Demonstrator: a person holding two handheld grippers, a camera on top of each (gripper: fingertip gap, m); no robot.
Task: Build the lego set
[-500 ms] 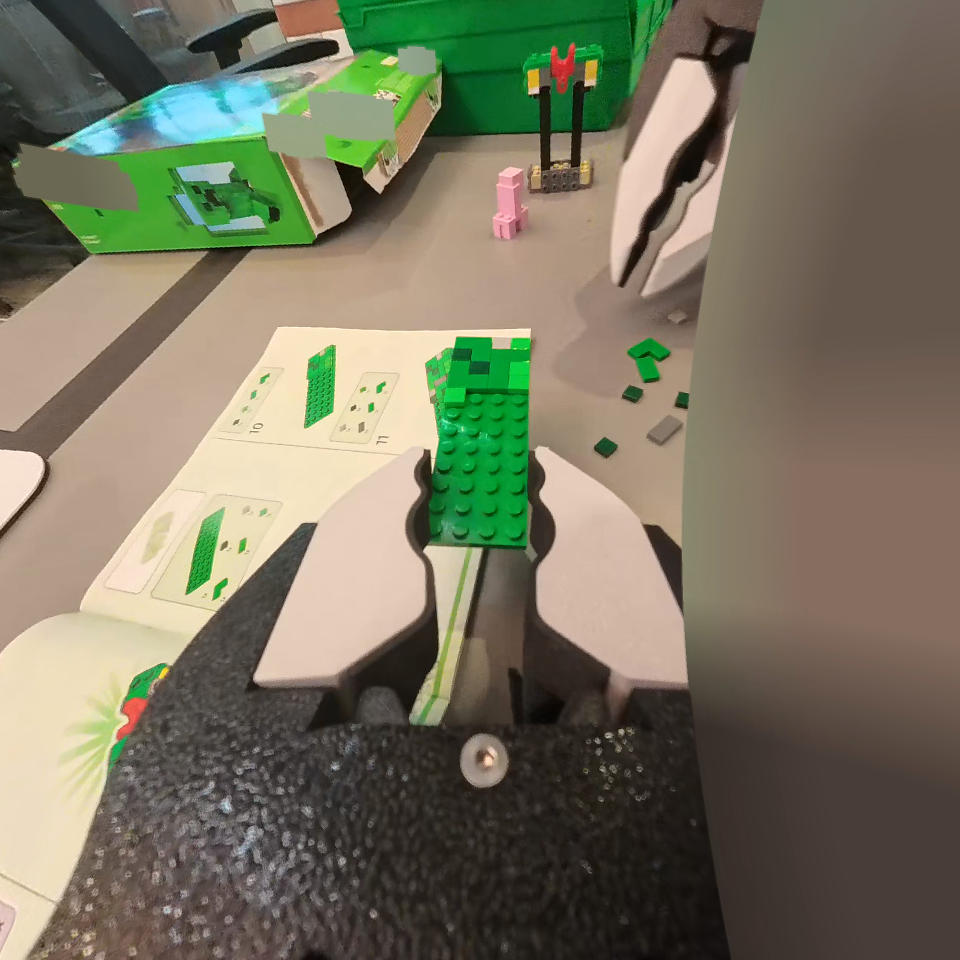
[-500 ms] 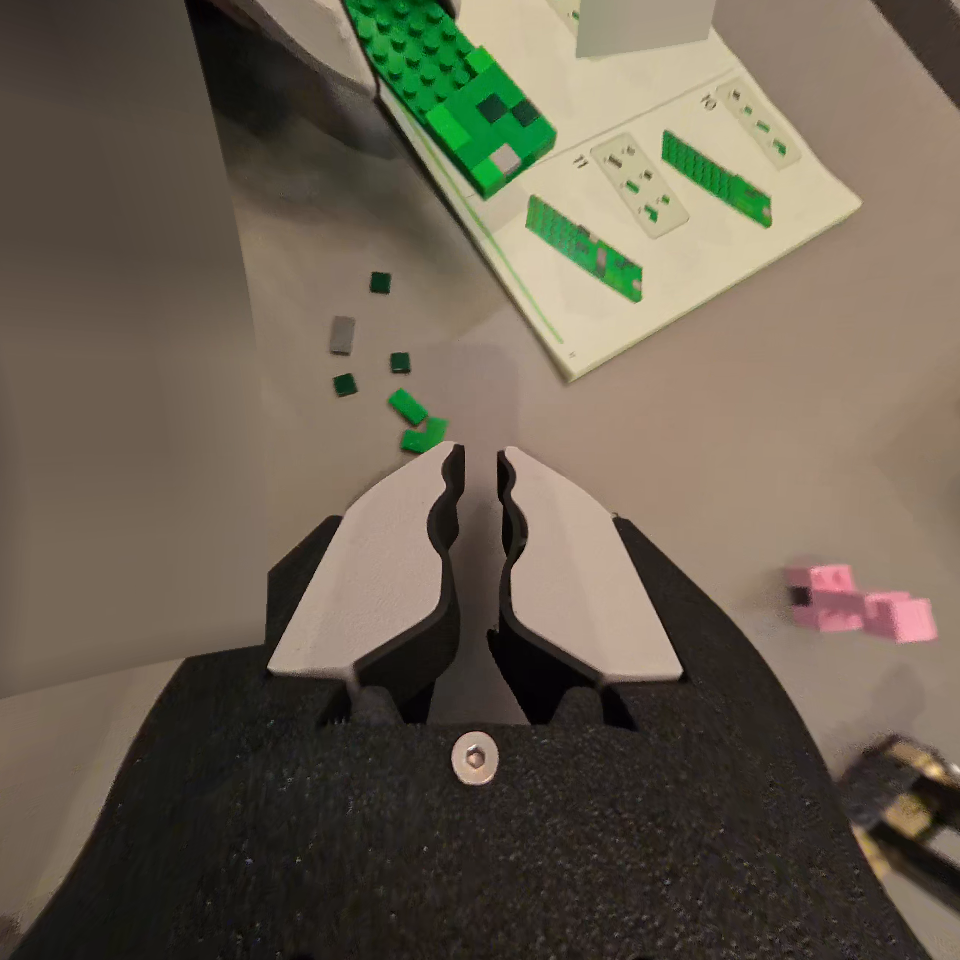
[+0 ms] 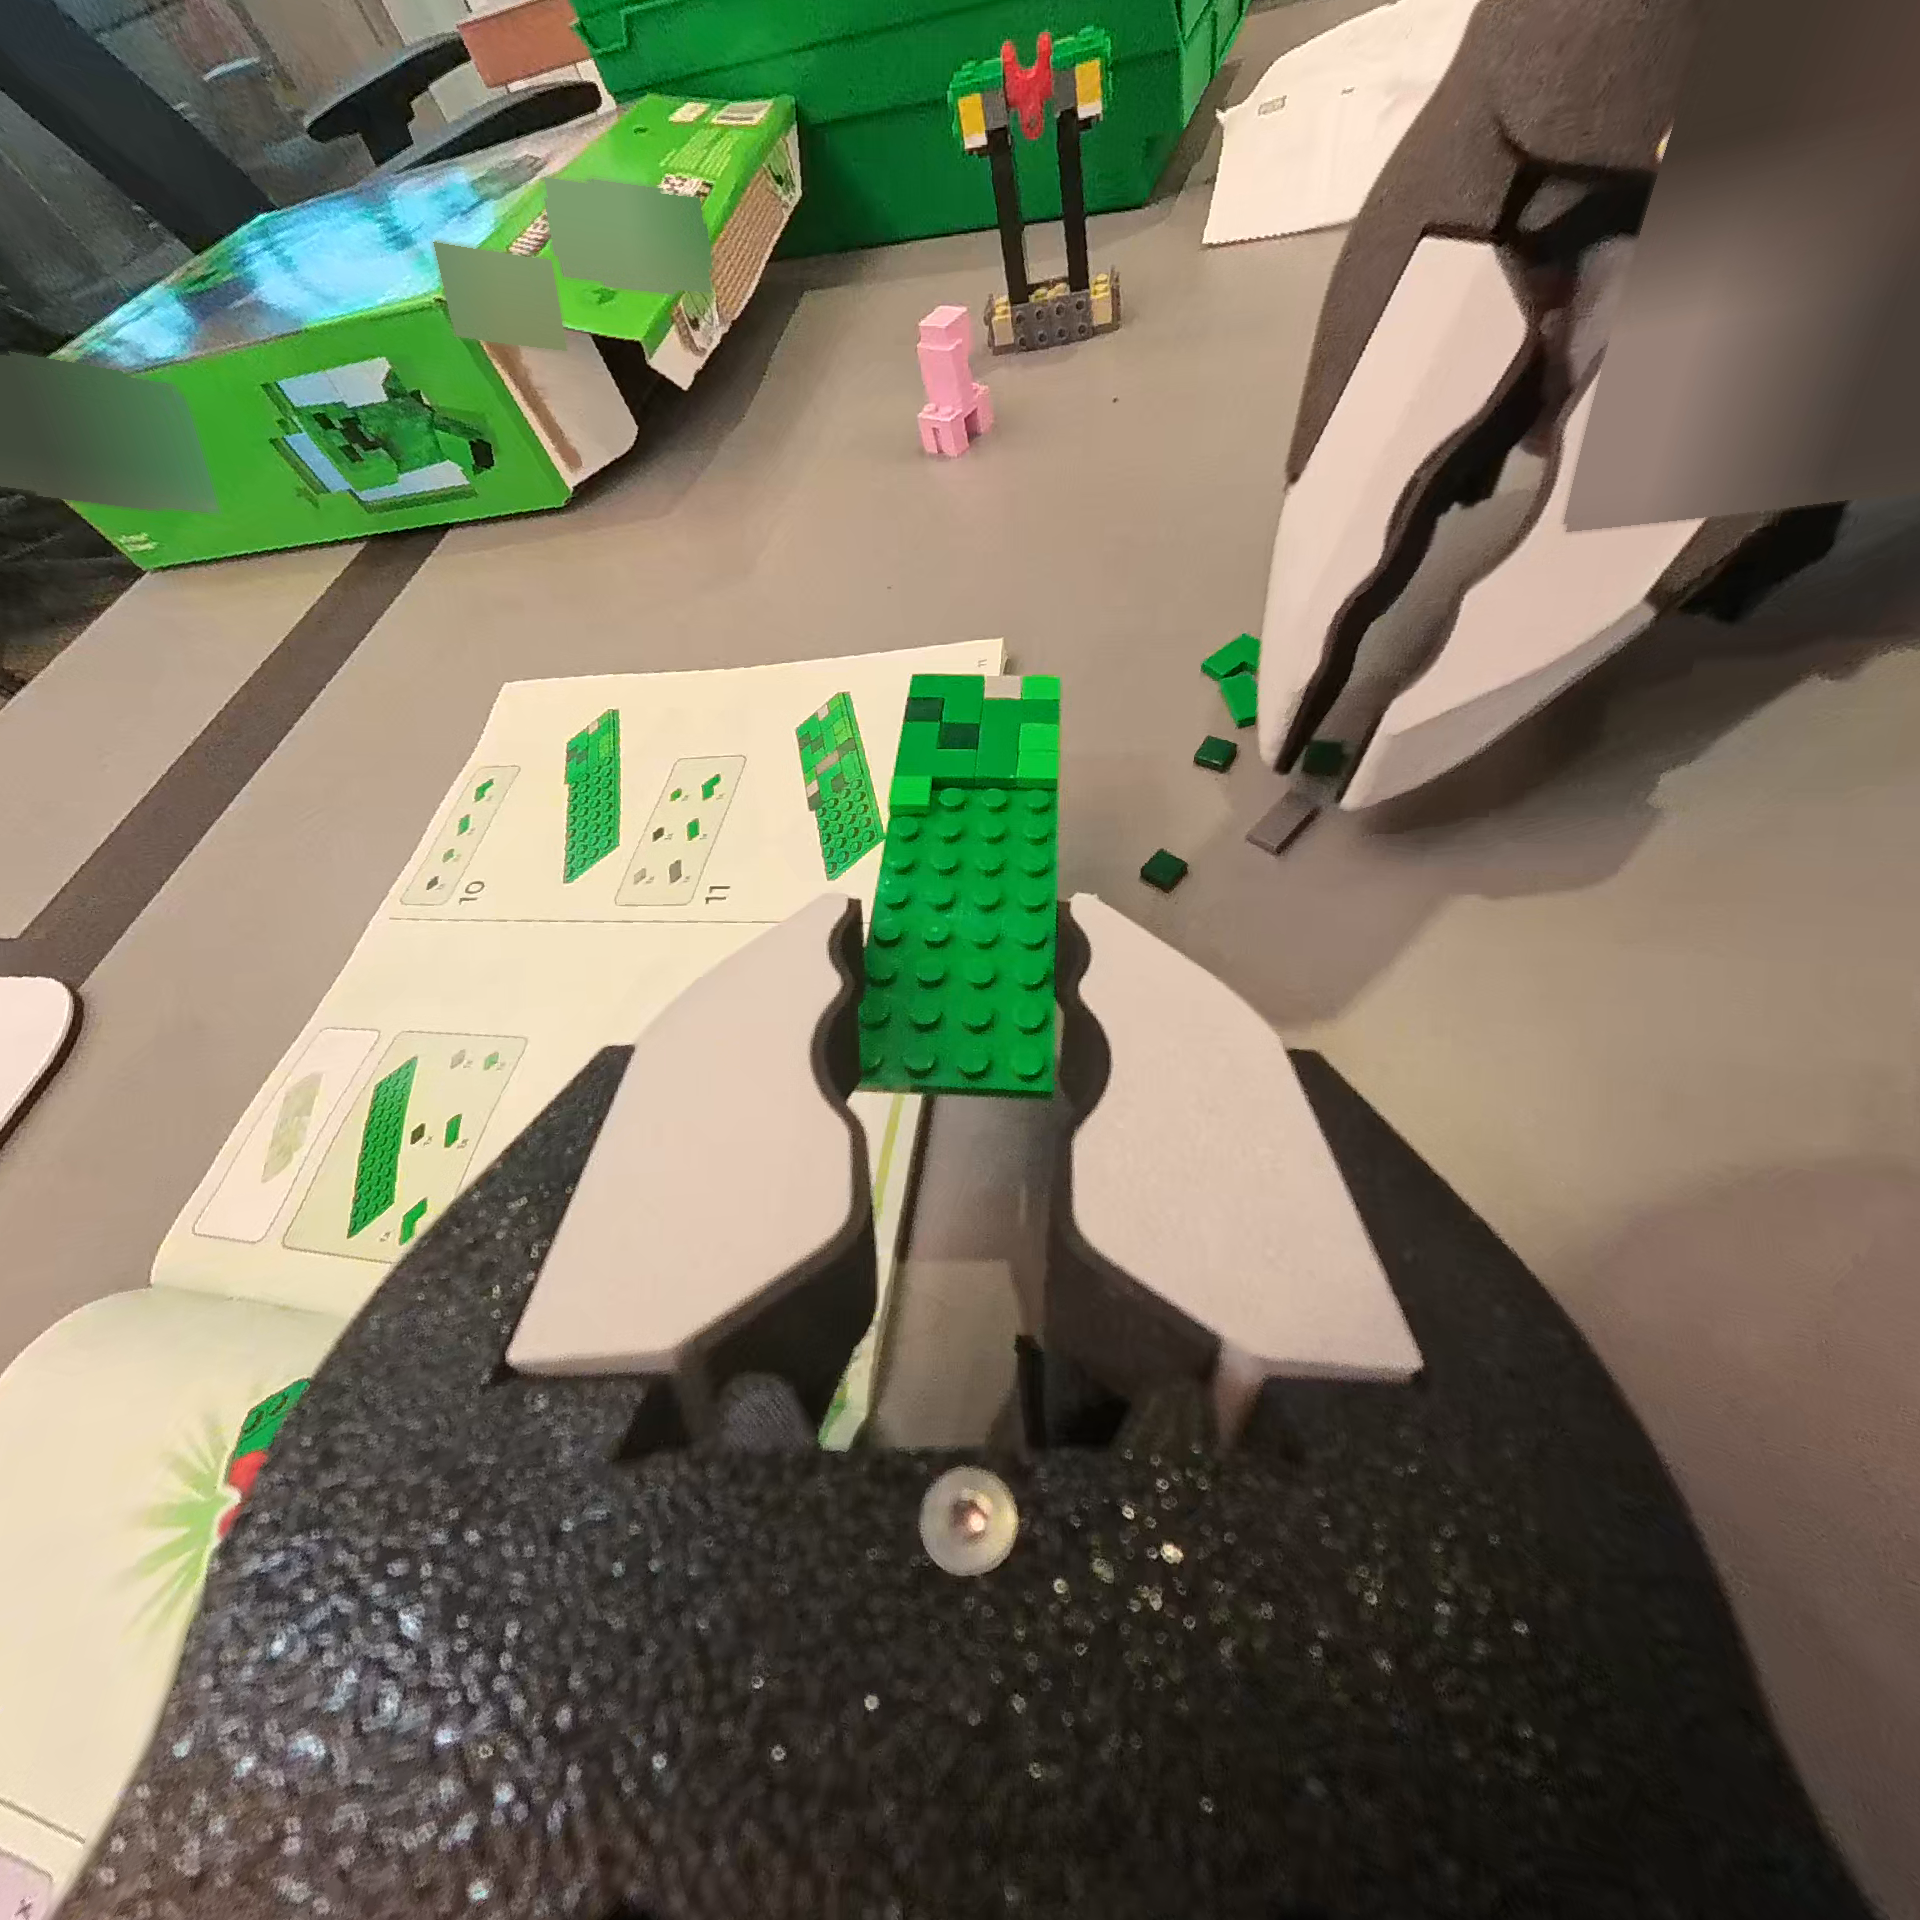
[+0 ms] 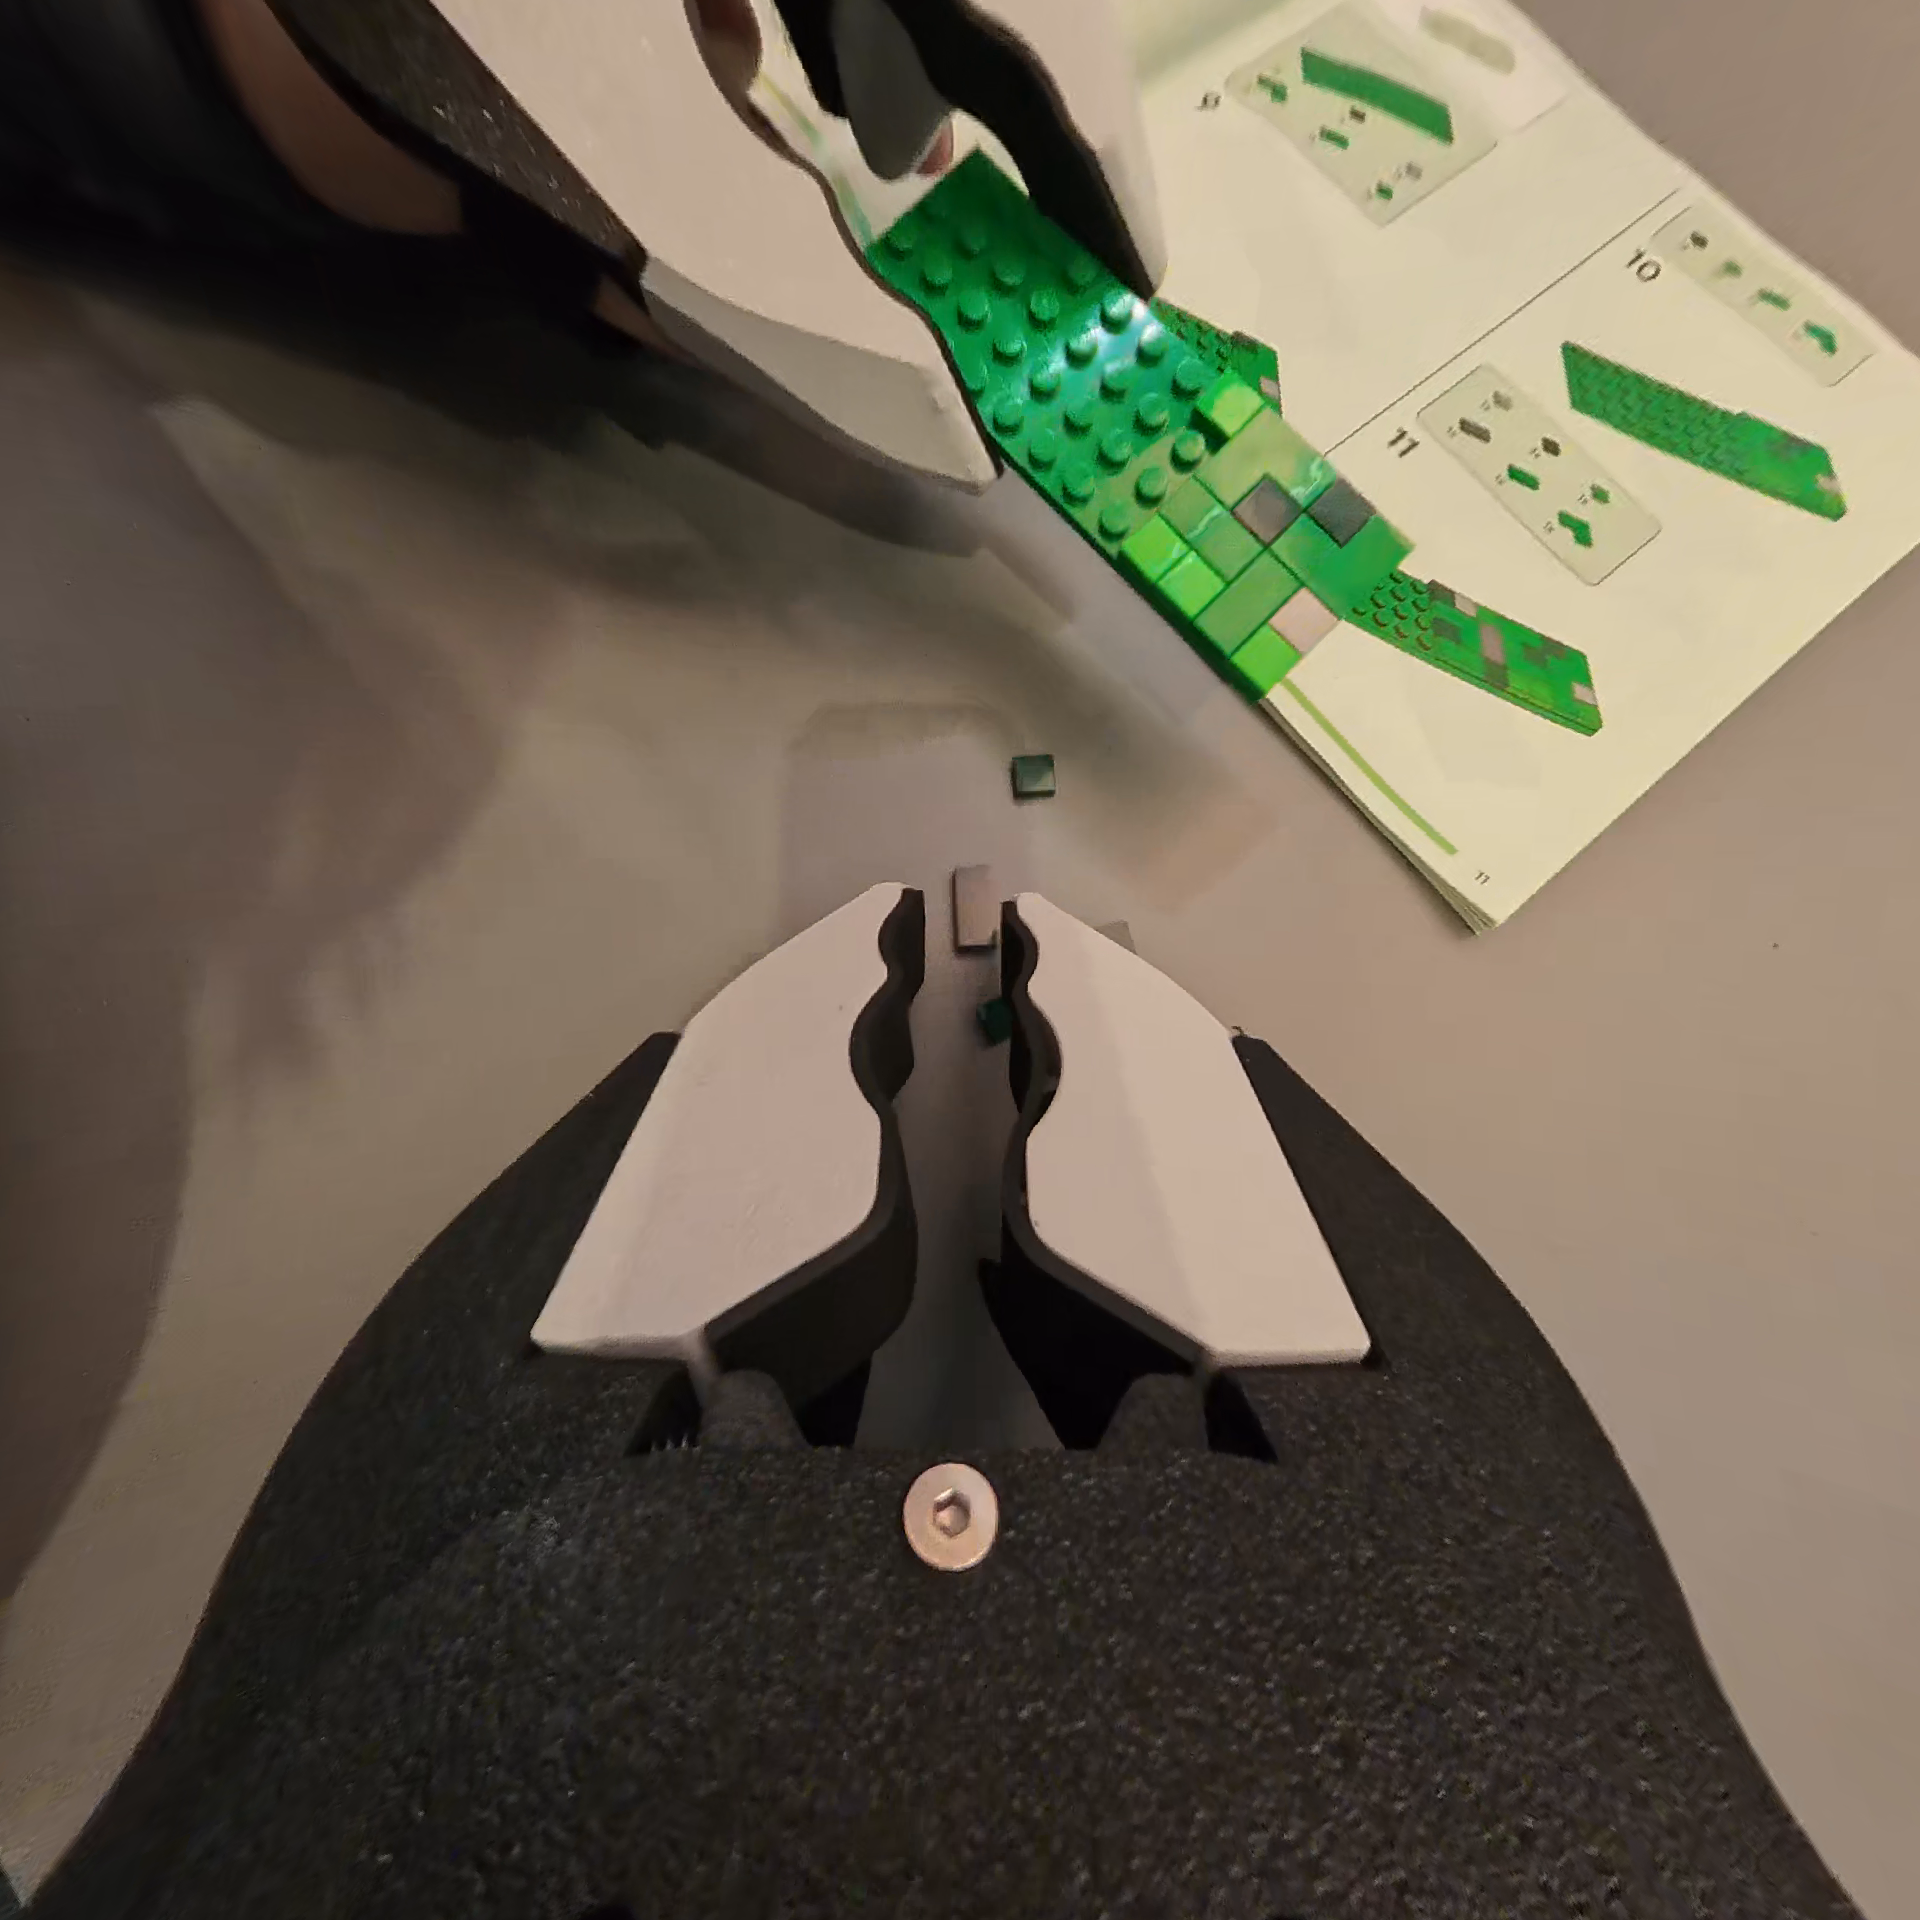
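Observation:
My left gripper point(image 3: 961, 914) is shut on the near end of a long green studded plate point(image 3: 966, 935), holding it over the open instruction booklet point(image 3: 623, 935). Green and grey tiles cover the plate's far end point(image 3: 982, 727). The plate also shows in the right wrist view point(image 4: 1091, 384). My right gripper point(image 4: 961, 902) is narrowly open with its tips down on the table. A flat grey tile point(image 4: 971, 909) lies between the tips, against the right finger. A dark green tile point(image 4: 992, 1023) lies farther back between the fingers. The right gripper point(image 3: 1314, 774) and the grey tile point(image 3: 1288, 826) also show in the left wrist view.
Loose green tiles point(image 3: 1231, 665) point(image 3: 1164, 868) lie on the grey table by the right gripper, and one point(image 4: 1034, 776) just ahead of it. At the back stand a green set box point(image 3: 312, 416), a green bin point(image 3: 883, 104), a pink figure point(image 3: 951, 384) and a black-pillared build point(image 3: 1044, 208). There is about 9 cm between the tips of the two grippers. My right tips are roughly 20 cm from the pink figure point(image 3: 951, 384).
My right gripper has come down and forward onto the loose tiles, so the grey tile now lies between its tips. The left gripper still holds the plate in about the same place.

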